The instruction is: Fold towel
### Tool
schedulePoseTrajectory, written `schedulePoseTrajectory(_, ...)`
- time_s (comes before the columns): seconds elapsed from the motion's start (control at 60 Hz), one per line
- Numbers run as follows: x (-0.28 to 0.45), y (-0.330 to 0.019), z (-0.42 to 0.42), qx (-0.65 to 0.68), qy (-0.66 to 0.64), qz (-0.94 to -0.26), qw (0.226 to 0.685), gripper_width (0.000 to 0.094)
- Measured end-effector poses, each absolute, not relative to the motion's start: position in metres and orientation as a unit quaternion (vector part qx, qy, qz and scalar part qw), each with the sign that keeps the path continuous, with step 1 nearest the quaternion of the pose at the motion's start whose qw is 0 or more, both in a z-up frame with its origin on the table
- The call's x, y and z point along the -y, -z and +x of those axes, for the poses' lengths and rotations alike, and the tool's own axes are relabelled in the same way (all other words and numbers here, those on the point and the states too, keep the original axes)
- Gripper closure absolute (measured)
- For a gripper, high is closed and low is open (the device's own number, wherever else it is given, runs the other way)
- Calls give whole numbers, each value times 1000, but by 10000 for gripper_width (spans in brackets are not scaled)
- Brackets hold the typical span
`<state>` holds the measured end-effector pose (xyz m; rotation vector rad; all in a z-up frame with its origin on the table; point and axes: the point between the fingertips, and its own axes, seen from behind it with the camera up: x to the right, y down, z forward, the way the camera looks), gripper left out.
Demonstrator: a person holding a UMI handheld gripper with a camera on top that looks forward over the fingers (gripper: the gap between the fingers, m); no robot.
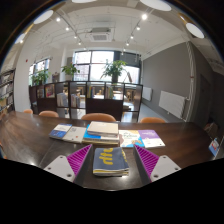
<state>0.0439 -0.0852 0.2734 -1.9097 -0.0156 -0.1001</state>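
A folded towel (110,160), dark blue-grey with a yellow pattern, lies as a flat stack on the dark wooden table (30,140). It sits between the two fingers of my gripper (112,152). The purple pads (80,159) stand to its left and right with a small gap at each side. The gripper is open and does not press on the towel. The towel rests on the table on its own.
Beyond the towel, books and papers (100,131) lie across the table, with more at the left (62,131) and right (150,138). Chairs (98,118) stand at the far edge. Behind them are shelves, windows and potted plants (114,68).
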Motion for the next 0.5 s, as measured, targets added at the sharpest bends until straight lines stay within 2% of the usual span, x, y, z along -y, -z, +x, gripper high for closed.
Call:
schedulePoseTrajectory(0.15, 152, -269, 23, 1, 38, -820, 571, 128)
schedulePoseTrajectory(0.283, 199, -247, 11, -11, 40, -831, 554, 120)
schedulePoseTrajectory(0.5, 242, -231, -12, -2, 29, -844, 536, 120)
